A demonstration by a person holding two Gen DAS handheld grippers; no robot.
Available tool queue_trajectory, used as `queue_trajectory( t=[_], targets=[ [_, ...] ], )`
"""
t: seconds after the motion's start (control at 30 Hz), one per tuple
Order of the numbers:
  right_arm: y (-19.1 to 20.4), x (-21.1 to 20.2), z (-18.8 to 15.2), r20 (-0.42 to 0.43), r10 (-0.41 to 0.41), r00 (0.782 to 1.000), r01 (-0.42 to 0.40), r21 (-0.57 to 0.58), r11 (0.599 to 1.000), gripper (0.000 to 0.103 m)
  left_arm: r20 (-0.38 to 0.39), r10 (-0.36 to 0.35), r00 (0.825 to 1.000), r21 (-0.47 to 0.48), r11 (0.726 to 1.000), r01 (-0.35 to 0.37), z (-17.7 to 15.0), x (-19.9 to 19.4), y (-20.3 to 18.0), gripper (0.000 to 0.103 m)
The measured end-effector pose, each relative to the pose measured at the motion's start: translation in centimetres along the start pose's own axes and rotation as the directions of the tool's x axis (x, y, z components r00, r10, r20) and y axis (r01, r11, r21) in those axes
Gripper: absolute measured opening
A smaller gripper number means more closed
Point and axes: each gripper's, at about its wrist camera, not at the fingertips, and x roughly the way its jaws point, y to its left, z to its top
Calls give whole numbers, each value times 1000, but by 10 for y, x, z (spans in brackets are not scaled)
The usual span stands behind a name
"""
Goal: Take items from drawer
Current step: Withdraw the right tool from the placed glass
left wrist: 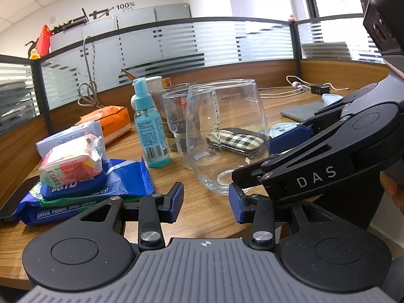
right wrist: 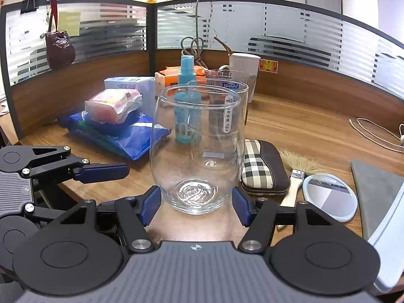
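A clear stemless glass stands upright on the wooden desk. My right gripper is open, its blue pads on either side of the glass base with a small gap each side. The glass also shows in the left wrist view, with the right gripper reaching it from the right. My left gripper is open and empty, low at the desk's front edge, just short of the glass. No drawer is in view.
Left of the glass are a blue wipes pack with a pink packet on top and a teal spray bottle. Behind stand other glasses and a white mug. A checked case, brush and round mirror lie right.
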Motion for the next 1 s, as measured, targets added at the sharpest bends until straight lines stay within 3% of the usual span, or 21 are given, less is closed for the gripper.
queue_trajectory(
  t=[0.57,1.0],
  targets=[
    [-18,51,28,20,-11,1000,10,34,999,68,-18,18,1000,-28,999,-19,12,54,19,43],
    [-27,79,42,22,2,1000,-2,33,999,68,-66,4,998,-108,994,-11,21,90,41,44]
  ],
)
